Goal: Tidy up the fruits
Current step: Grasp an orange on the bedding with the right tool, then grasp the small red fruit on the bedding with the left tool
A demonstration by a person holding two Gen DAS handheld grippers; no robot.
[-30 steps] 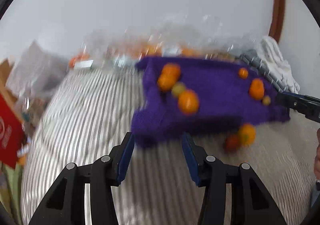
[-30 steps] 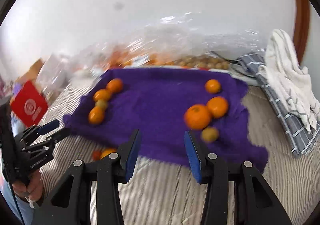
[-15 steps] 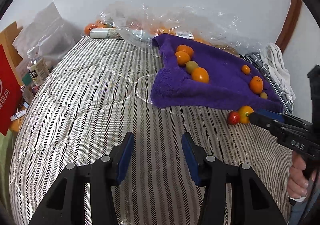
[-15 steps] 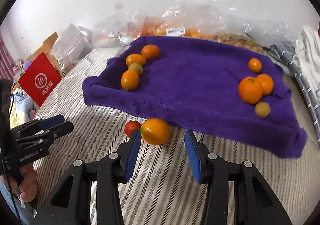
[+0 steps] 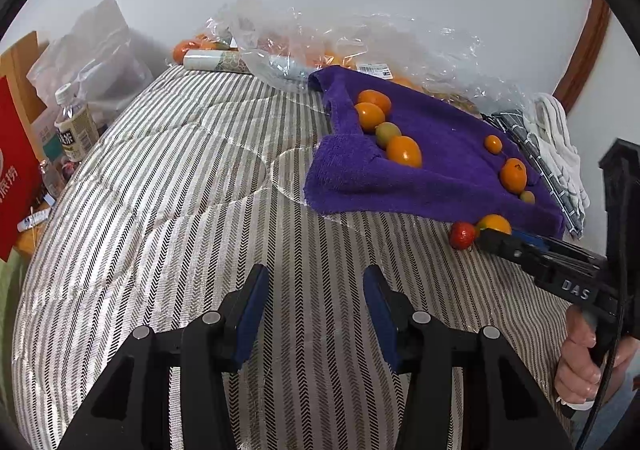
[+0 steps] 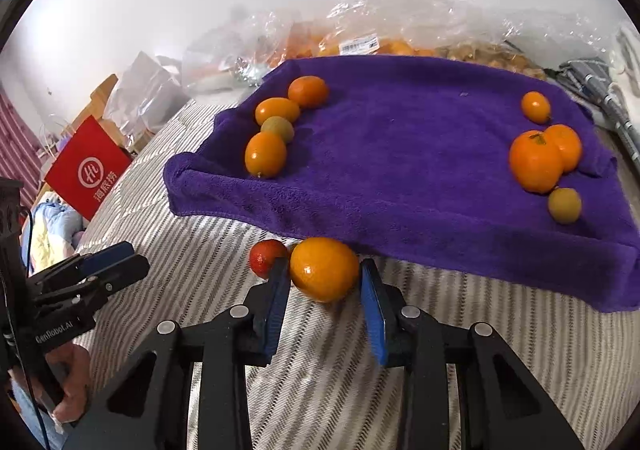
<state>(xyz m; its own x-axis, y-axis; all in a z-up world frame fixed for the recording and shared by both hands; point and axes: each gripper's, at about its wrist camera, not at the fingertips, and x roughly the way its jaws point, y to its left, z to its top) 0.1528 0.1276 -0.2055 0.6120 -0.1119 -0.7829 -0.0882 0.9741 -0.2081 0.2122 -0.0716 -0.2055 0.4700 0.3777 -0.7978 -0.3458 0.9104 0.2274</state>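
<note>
A purple towel lies on the striped bed and carries several oranges and small greenish fruits in two groups, left and right. An orange and a red fruit lie on the bed before the towel's front edge. My right gripper is open, its jaws either side of that orange, which looks clear of both pads. My left gripper is open and empty over bare bedding, well left of the towel. The right gripper's fingers show beside the orange.
Clear plastic bags of fruit lie behind the towel against the wall. A folded white and grey cloth lies right of the towel. A red paper bag, a bottle and clutter stand off the bed's left side.
My right gripper has come down and forward, and its open jaws now flank the loose orange in front of the towel. My left gripper drew back from the towel and now holds still.
</note>
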